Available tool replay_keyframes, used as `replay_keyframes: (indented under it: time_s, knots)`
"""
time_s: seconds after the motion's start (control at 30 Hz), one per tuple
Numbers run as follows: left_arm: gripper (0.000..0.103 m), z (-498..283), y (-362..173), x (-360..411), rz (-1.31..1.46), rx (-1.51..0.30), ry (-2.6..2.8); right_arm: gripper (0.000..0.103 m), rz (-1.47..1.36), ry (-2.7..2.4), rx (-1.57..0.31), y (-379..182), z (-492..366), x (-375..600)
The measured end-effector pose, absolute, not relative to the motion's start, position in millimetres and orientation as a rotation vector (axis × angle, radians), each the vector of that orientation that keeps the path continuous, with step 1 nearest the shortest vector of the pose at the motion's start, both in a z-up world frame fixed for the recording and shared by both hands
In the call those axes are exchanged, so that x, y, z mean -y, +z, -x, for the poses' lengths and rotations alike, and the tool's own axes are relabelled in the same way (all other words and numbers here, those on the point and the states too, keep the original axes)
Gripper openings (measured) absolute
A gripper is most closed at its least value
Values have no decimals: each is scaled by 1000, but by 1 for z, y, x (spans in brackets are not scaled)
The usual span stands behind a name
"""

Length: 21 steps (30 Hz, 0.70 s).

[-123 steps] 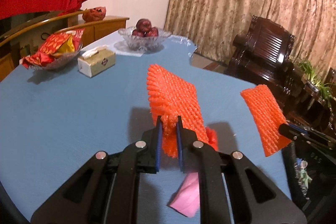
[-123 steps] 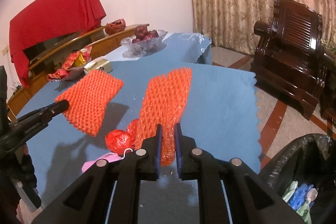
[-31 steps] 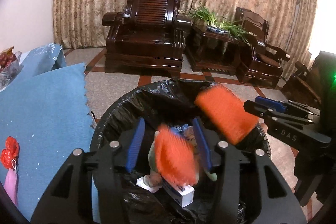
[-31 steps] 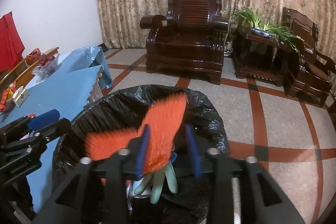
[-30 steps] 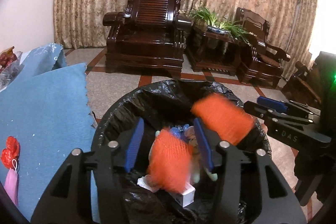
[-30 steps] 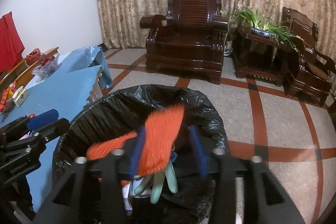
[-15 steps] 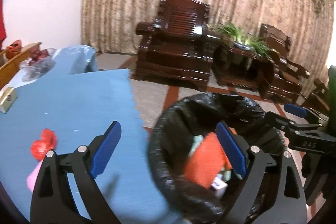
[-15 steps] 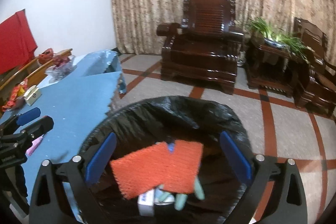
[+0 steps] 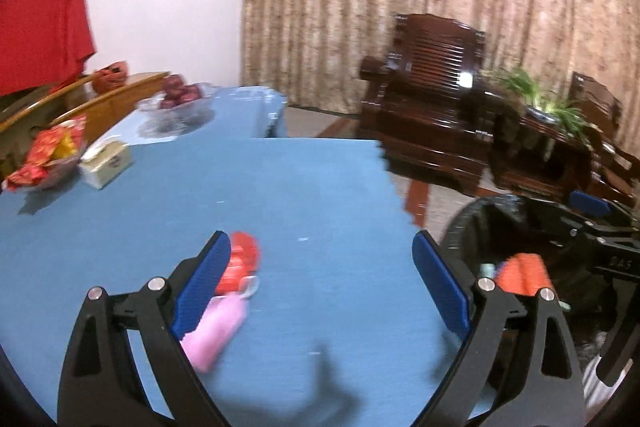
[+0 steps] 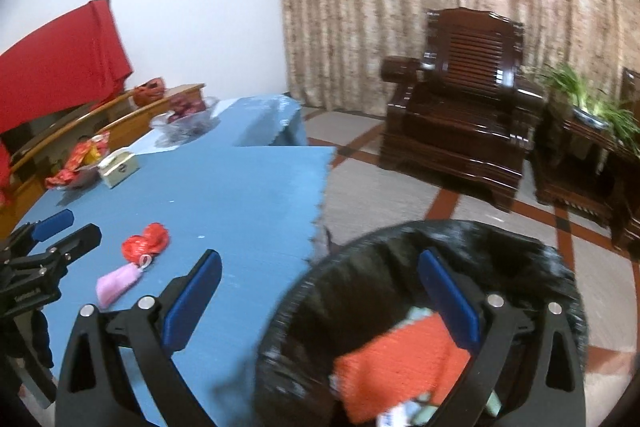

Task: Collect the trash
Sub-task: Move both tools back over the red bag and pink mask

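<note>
My left gripper (image 9: 320,279) is wide open over the blue table (image 9: 312,187), nothing between its jaws. Beside its left finger lie a red crumpled wrapper (image 9: 242,261) and a pink scrap (image 9: 214,331). My right gripper (image 10: 320,291) is also wide open and empty, straddling the table edge and the black bin (image 10: 420,267). Orange foam netting (image 10: 400,363) lies inside the bin (image 9: 504,223), seen too as an orange patch of netting (image 9: 524,273) in the left wrist view. The wrapper (image 10: 146,241) and pink scrap (image 10: 118,281) show in the right wrist view, with the left gripper (image 10: 52,231) at the far left.
At the table's far left stand a tissue box (image 9: 106,163), a bowl of red snack packets (image 9: 48,155) and a glass bowl of dark fruit (image 9: 178,101). Dark wooden armchairs (image 10: 460,99) and a plant (image 10: 592,103) stand beyond the bin on the tiled floor.
Both grippers opened over the bin and dropped their orange netting in. Both views then swung left, back to the table, with the wrapper and pink scrap now close.
</note>
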<state>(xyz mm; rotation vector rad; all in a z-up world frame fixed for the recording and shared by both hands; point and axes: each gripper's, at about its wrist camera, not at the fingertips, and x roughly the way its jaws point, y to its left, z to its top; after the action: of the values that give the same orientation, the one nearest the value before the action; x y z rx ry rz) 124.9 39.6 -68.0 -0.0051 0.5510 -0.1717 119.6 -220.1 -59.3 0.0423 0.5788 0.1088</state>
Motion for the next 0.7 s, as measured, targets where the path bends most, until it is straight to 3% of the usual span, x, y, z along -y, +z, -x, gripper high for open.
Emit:
replay_keyframes:
  time_s: [0.7]
  knots:
    - [87, -147, -141, -127, 24, -713, -21, 97, -5, 298, -621, -108, -168, 96]
